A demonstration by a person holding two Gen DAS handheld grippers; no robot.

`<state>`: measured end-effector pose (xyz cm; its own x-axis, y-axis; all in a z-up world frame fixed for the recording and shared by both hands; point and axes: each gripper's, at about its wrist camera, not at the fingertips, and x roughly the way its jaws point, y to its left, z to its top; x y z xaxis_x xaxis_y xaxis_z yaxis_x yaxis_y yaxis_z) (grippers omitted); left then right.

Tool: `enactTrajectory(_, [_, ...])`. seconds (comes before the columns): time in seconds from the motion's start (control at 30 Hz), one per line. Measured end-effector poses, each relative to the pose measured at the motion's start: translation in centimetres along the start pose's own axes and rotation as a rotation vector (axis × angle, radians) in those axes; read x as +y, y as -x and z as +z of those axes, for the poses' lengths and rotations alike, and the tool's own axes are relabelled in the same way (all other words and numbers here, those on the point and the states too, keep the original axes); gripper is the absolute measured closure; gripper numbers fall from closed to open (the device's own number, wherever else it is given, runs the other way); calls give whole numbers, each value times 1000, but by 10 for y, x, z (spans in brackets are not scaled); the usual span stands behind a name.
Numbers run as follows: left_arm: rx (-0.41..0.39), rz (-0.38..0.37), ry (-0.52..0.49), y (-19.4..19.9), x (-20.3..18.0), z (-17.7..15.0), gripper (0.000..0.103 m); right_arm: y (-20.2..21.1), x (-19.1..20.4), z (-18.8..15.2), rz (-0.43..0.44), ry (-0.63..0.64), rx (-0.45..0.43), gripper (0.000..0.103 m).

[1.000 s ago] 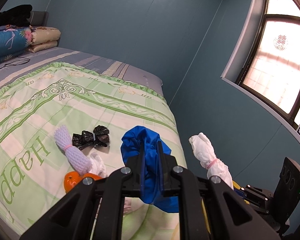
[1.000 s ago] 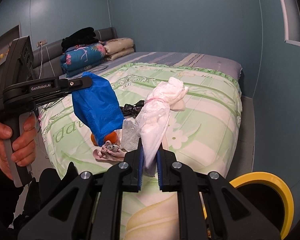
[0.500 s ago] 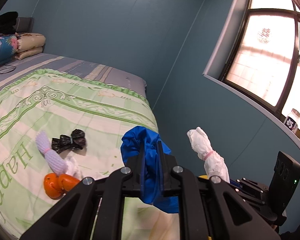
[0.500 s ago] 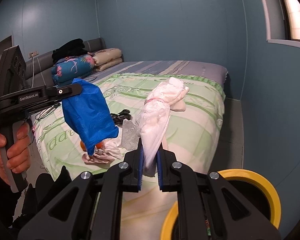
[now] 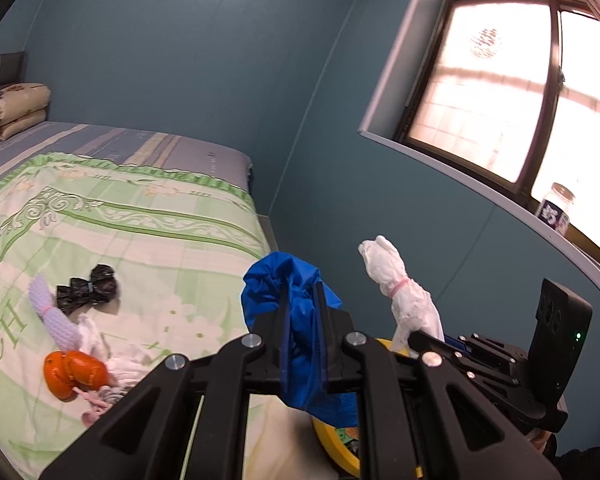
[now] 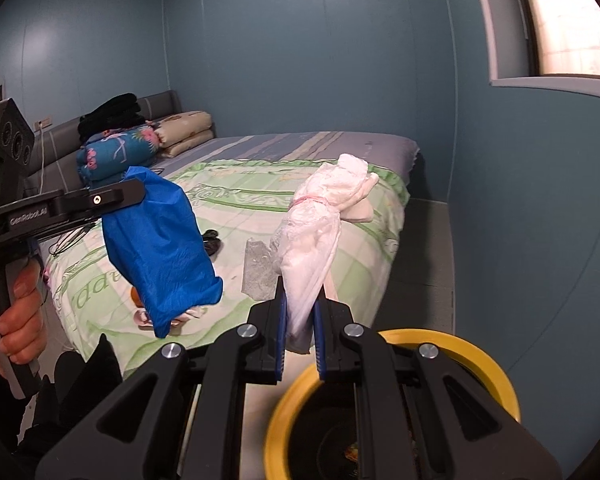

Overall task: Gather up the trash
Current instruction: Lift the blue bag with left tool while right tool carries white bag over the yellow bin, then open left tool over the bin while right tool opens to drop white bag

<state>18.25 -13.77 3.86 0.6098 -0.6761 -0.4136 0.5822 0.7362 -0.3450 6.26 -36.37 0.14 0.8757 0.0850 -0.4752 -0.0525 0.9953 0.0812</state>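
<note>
My left gripper [image 5: 302, 304] is shut on a crumpled blue plastic bag [image 5: 296, 340], which hangs in the air past the bed's foot [image 6: 160, 248]. My right gripper [image 6: 299, 308] is shut on a white plastic bag [image 6: 320, 228] tied with a pink band, seen upright in the left wrist view [image 5: 400, 296]. A yellow-rimmed trash bin [image 6: 420, 368] stands on the floor just beneath the right gripper, its rim [image 5: 332, 440] also showing under the blue bag. On the bed lie a black bag knot [image 5: 86, 290], a purple foam net [image 5: 54, 318] and an orange peel [image 5: 74, 372].
The bed with a green patterned cover [image 5: 140, 232] fills the left. Folded quilts [image 6: 140, 144] are stacked at its head. Blue walls and a window ledge with a bottle [image 5: 556, 208] stand to the right. A hand [image 6: 16, 320] grips the left gripper's handle.
Both grippers have swung right, away from the bed, carrying their bags. The yellow bin has come further into view beneath them. The trash on the bed has slid left in the frame.
</note>
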Motion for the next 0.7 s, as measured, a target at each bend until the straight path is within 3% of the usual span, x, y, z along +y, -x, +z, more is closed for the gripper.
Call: enactTrajectory(0.7, [124, -99, -86, -57, -67, -25, 94, 17, -62, -18, -99, -103, 11, 92])
